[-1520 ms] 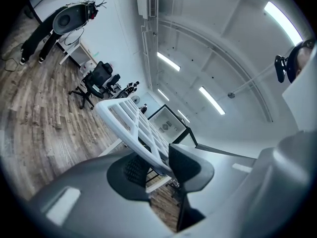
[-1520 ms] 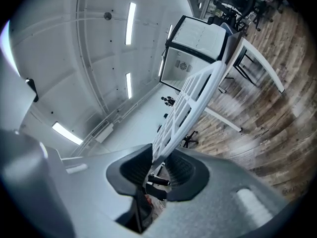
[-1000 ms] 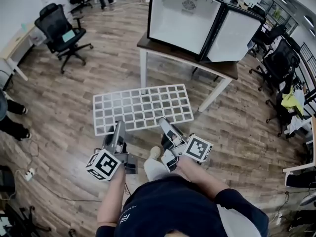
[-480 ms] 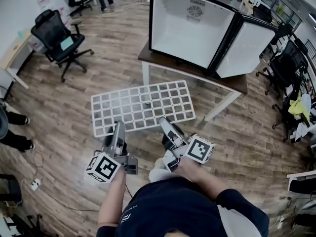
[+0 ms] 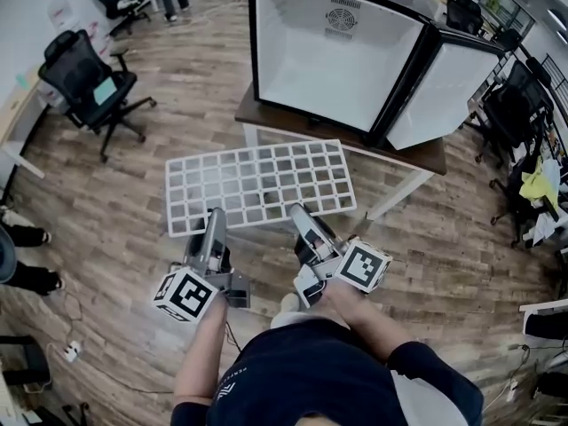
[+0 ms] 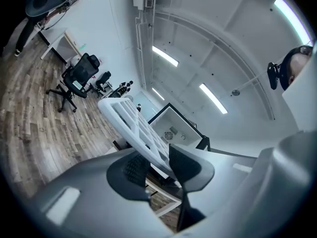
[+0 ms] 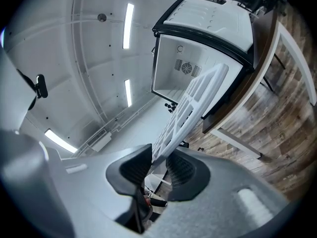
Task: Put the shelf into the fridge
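The shelf point(image 5: 257, 185) is a white grid panel, held about level in the air in front of me. My left gripper point(image 5: 214, 222) is shut on its near edge at the left, my right gripper point(image 5: 296, 216) on its near edge at the right. The left gripper view has the shelf point(image 6: 133, 120) running out from between the left gripper's point(image 6: 158, 165) pads. In the right gripper view the shelf point(image 7: 198, 100) sits between the right gripper's point(image 7: 159, 165) pads, which have just eased open a little but still press on it. The open fridge point(image 5: 333, 51), white inside, stands just beyond.
The fridge rests on a brown-topped table point(image 5: 426, 153) with white legs, its door point(image 5: 435, 91) swung open to the right. A black office chair point(image 5: 84, 74) stands far left, more chairs point(image 5: 524, 114) at the right. A person's feet point(image 5: 22, 238) show at the left edge.
Both grippers have carried the shelf forward toward the fridge. The shelf's far edge now reaches the table's front edge, and the fridge looms larger.
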